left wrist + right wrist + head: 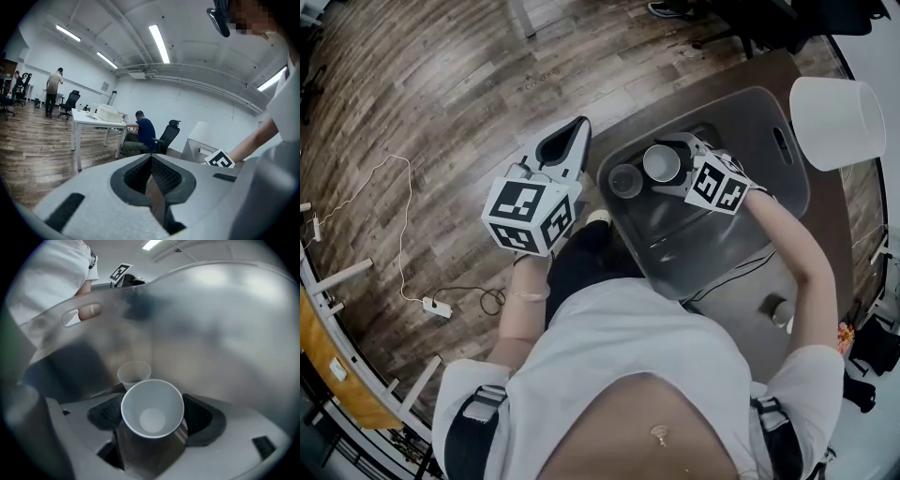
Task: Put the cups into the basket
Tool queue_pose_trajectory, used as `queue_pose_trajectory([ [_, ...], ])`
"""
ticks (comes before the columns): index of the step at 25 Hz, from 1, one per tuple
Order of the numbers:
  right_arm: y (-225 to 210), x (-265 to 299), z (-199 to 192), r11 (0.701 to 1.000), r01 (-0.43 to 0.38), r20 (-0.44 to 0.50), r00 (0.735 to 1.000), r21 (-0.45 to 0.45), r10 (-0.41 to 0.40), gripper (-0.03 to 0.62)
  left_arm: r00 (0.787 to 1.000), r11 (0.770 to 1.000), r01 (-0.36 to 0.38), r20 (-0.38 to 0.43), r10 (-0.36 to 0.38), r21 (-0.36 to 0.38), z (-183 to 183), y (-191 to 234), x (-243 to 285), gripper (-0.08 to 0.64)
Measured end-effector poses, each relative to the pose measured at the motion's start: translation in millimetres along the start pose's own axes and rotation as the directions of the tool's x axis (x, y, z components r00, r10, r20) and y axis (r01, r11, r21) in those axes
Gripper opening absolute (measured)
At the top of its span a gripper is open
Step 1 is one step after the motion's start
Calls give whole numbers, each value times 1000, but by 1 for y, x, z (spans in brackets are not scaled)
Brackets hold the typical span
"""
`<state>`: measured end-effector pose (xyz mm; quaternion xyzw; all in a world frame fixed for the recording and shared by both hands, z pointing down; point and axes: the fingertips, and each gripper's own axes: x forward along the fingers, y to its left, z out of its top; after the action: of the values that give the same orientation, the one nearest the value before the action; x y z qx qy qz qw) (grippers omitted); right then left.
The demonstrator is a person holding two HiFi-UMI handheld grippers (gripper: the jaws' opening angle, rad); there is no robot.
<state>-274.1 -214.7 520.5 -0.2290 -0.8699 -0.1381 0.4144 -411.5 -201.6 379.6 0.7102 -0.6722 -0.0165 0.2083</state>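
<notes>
White cup (152,404), upright with its open mouth toward the camera, is clamped at its wall between the two jaws of the right gripper (154,415); in the head view the same cup (662,161) and the right gripper (675,169) are inside the basket (769,202), near its far left corner. A second, translucent cup (625,180) stands upright on the basket floor just beside the held cup, on its left; in the right gripper view it (134,372) shows just beyond the held cup, in front of the grey basket wall (211,310). The basket rests on a brown desk (741,305), where a third cup (778,311) stands outside the basket, well apart from it on the near right. The left gripper (562,150) hovers outside the basket, to its left and above the wooden floor (422,103); its jaws (151,183) stand almost together with nothing between them.
</notes>
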Motion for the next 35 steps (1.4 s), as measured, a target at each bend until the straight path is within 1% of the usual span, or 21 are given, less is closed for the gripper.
queue_pose_trajectory([
  [4,1,2,2,1000,17,20,1000,-14,-17,388,1000,1000,0,1,0,-2,-2,-1,1,9],
  [10,6,7,4,1000,6,15,1000,4,-6,388,1000,1000,5,1,-5,-6,-3,-2,-1,9],
  [14,3,3,6,1000,23,1,1000,-13,-23,390,1000,1000,7,3,-7,-5,-2,-4,-1,9],
  [19,2,-2,8,999,25,13,1000,30,-26,390,1000,1000,8,12,-7,-19,-1,-2,-6,9],
  [21,0,-7,11,999,44,1,999,7,-44,390,1000,1000,9,24,-8,-28,2,-2,-8,9],
  [24,-1,-16,17,997,58,-12,998,-41,-58,390,999,1000,0,35,1,-21,6,0,-11,9],
  [28,5,-31,23,998,56,1,998,-18,-56,390,999,1000,1,49,0,-18,10,-2,-13,9],
  [31,9,-42,32,996,90,7,996,-22,-90,390,998,1000,7,58,-7,-8,17,-4,-16,9],
  [33,9,-52,42,992,123,31,992,-22,-123,388,998,1000,16,64,-16,2,23,-9,-18,9],
  [35,6,-62,52,987,157,79,984,17,-158,388,997,1000,26,71,-27,17,29,-15,-19,9],
])
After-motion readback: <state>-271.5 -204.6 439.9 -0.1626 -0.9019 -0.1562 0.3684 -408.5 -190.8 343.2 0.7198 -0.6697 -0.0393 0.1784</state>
